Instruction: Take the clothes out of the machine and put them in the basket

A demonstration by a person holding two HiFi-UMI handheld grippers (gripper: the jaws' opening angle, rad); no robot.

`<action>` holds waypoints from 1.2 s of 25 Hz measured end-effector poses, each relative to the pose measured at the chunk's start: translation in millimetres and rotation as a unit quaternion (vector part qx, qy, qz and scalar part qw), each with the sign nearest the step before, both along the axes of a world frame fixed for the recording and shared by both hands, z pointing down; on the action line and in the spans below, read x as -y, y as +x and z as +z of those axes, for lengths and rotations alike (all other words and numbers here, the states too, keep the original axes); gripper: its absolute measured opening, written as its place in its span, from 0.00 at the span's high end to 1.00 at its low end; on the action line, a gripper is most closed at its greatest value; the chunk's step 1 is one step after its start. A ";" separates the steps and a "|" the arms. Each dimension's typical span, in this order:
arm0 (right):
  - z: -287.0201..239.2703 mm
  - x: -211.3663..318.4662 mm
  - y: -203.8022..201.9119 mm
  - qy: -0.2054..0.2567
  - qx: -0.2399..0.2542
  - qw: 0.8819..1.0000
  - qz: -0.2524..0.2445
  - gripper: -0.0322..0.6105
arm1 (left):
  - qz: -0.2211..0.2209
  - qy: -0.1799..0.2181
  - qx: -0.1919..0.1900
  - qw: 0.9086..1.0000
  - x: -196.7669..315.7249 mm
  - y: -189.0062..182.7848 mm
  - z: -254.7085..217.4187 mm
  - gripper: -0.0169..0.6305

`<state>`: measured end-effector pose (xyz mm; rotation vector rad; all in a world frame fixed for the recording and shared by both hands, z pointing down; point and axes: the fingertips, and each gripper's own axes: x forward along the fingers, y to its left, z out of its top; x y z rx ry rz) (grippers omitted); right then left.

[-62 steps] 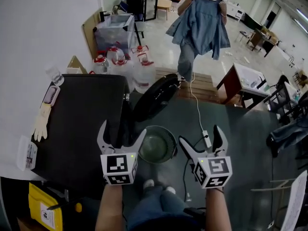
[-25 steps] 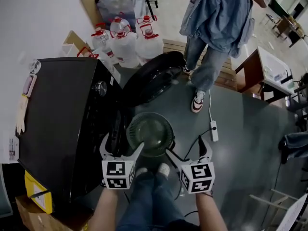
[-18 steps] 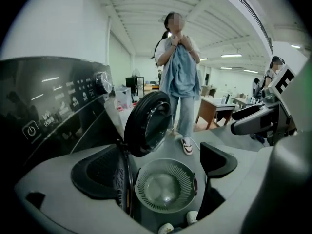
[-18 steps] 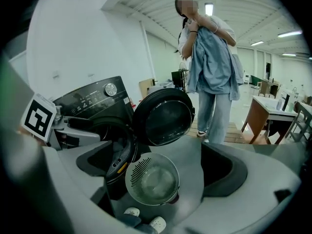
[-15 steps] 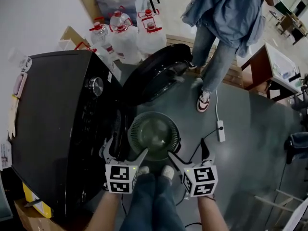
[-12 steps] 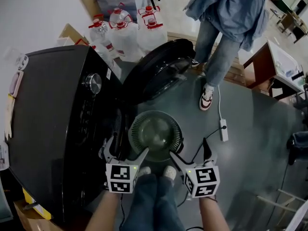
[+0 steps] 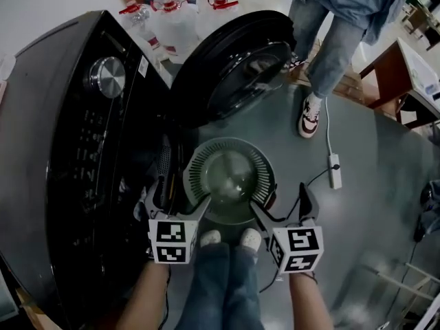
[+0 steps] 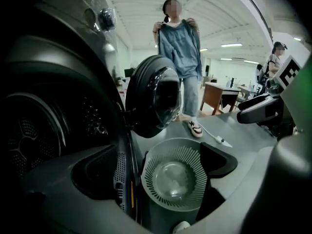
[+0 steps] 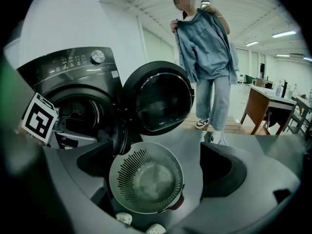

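Observation:
The black washing machine [image 7: 75,150] stands at the left with its round door [image 7: 234,67] swung open. Its drum [image 9: 80,111] is dark and I can make out no clothes in it. An empty grey slotted basket [image 7: 230,184] sits on the floor in front of the machine. My left gripper [image 7: 177,201] hangs open over the basket's near left rim, close to the machine's opening. Over the near right rim my right gripper [image 7: 278,203] is open too. The basket [image 8: 175,179] [image 9: 146,179] fills the gap between both pairs of jaws. Neither gripper holds anything.
A person holding up a blue shirt [image 9: 204,43] stands beyond the door, one shoe [image 7: 309,115] near it. Water jugs [image 7: 172,12] stand behind the machine. A power strip with cable [image 7: 335,170] lies right of the basket. A wooden table [image 7: 405,67] is at the far right.
The view has tilted down and closed in on the machine and basket. The person with the shirt has walked nearer. Both grippers stay open and now sit at the basket's near rim.

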<state>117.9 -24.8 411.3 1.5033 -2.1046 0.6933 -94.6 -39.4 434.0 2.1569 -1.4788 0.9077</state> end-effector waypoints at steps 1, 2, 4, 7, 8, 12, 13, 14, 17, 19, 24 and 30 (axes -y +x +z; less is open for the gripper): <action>7.5 0.0 -4.3 -0.001 -0.001 1.000 -0.003 0.09 | -0.005 -0.002 0.001 1.000 0.1 -4.8 7.5 0.14; 14.5 0.0 -9.3 -0.002 -0.001 1.000 -0.007 0.10 | -0.011 -0.004 0.001 1.000 -0.2 -9.9 14.5 0.14; 27.1 1.5 -19.0 -0.002 -0.004 1.000 -0.016 0.12 | -0.020 -0.007 0.003 1.000 -0.2 -18.5 27.5 0.14; 44.1 6.2 -30.9 -0.005 -0.008 1.000 -0.025 0.12 | -0.034 -0.002 0.015 0.999 4.2 -33.2 45.0 0.14; 48.9 7.6 -34.6 -0.007 -0.008 1.000 -0.026 0.13 | -0.044 0.000 0.023 0.999 7.0 -41.4 50.1 0.14; 65.6 10.3 -50.8 -0.017 0.002 1.000 -0.026 0.14 | -0.092 0.008 0.053 0.994 21.0 -80.2 67.7 0.14; 70.6 10.8 -55.8 -0.020 0.004 0.999 -0.028 0.15 | -0.099 0.009 0.059 0.993 25.2 -88.2 71.8 0.14; 76.4 11.6 -61.0 -0.022 0.003 0.999 -0.032 0.16 | -0.104 0.009 0.065 0.992 29.8 -95.5 75.9 0.14; 93.9 15.0 -76.6 -0.028 -0.003 0.998 -0.049 0.18 | -0.113 0.008 0.083 0.990 42.2 -114.1 90.9 0.14; 104.3 16.7 -84.1 -0.035 -0.003 0.998 -0.056 0.19 | -0.125 0.000 0.088 0.988 47.1 -125.3 104.0 0.14; 126.3 15.7 -96.7 -0.050 0.006 0.997 -0.064 0.22 | -0.177 -0.007 0.096 0.980 57.5 -163.0 130.2 0.14; 149.7 1.2 -106.4 -0.069 0.016 0.995 -0.071 0.24 | -0.250 -0.014 0.076 0.965 65.8 -204.8 158.5 0.16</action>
